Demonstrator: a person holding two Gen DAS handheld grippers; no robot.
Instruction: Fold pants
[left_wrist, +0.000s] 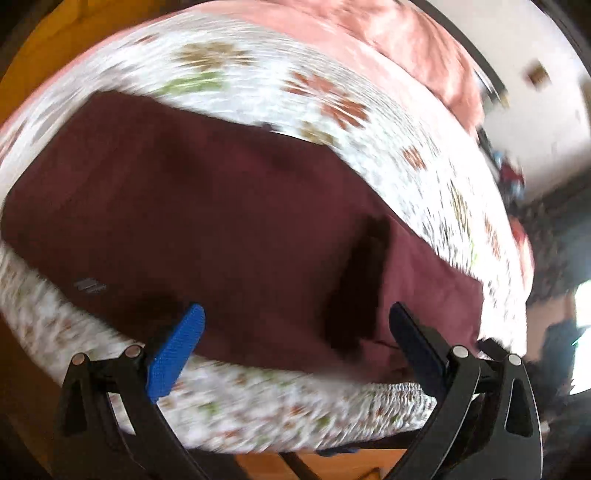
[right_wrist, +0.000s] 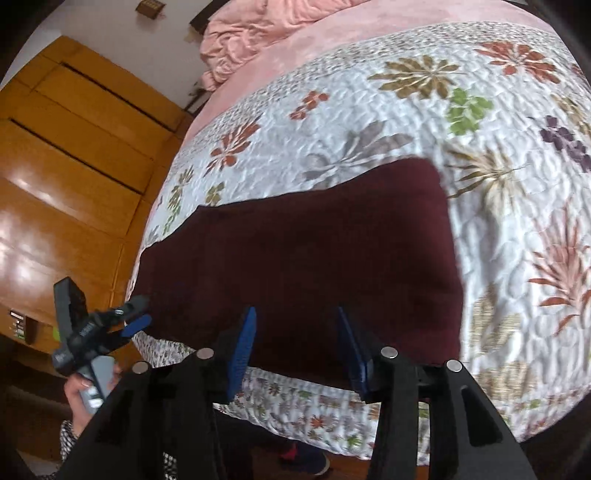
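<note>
Both blue fingers (left_wrist: 177, 350) of the left gripper (left_wrist: 295, 343) stand wide apart, holding nothing, above the dark red pants (left_wrist: 221, 229), which look soft and floppy; corners seem best to grab. Right gripper (right_wrist: 295, 347) gapes empty too, pants (right_wrist: 303, 258) at twelve o'clock on the flowery quilt (right_wrist: 406, 110), wooden wardrobe (right_wrist: 66, 166) at nine.

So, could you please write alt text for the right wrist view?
Dark maroon pants lie flat on a bed with a floral quilt. The right claw hangs open above their near edge, and the left claw shows at far left.
</note>
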